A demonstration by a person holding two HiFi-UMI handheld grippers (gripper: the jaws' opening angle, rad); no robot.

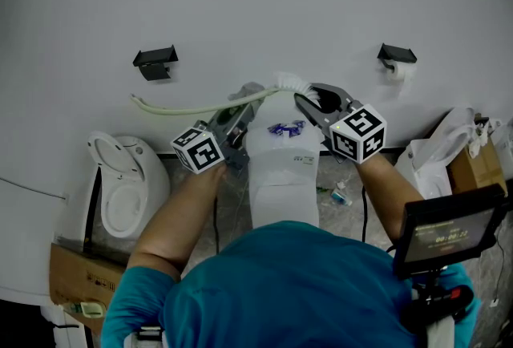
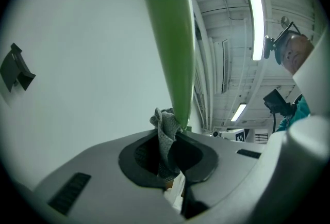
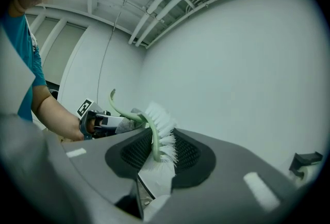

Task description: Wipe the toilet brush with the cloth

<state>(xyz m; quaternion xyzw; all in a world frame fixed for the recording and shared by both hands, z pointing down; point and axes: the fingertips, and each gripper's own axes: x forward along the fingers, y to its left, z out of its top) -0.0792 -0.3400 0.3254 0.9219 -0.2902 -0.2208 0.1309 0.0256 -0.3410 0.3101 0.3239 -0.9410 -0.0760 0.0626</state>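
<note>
On your left a toilet (image 1: 120, 190) stands against the wall. Next comes your left claw (image 1: 239, 115), shut tight on a grey cloth (image 2: 166, 138). A bunch of the cloth sticks out past the pads and touches the green handle (image 2: 170, 37) of the toilet brush (image 1: 200, 107). In the head view that handle reaches out leftward along the wall, beyond the left claw. Further right, the brush's white bristles (image 3: 164, 127) sit between the pads of your right claw (image 3: 157, 140), which grips the brush at that end. The brush lies nearly level in the air, bridging the two claws, just in front of the wall.
</note>
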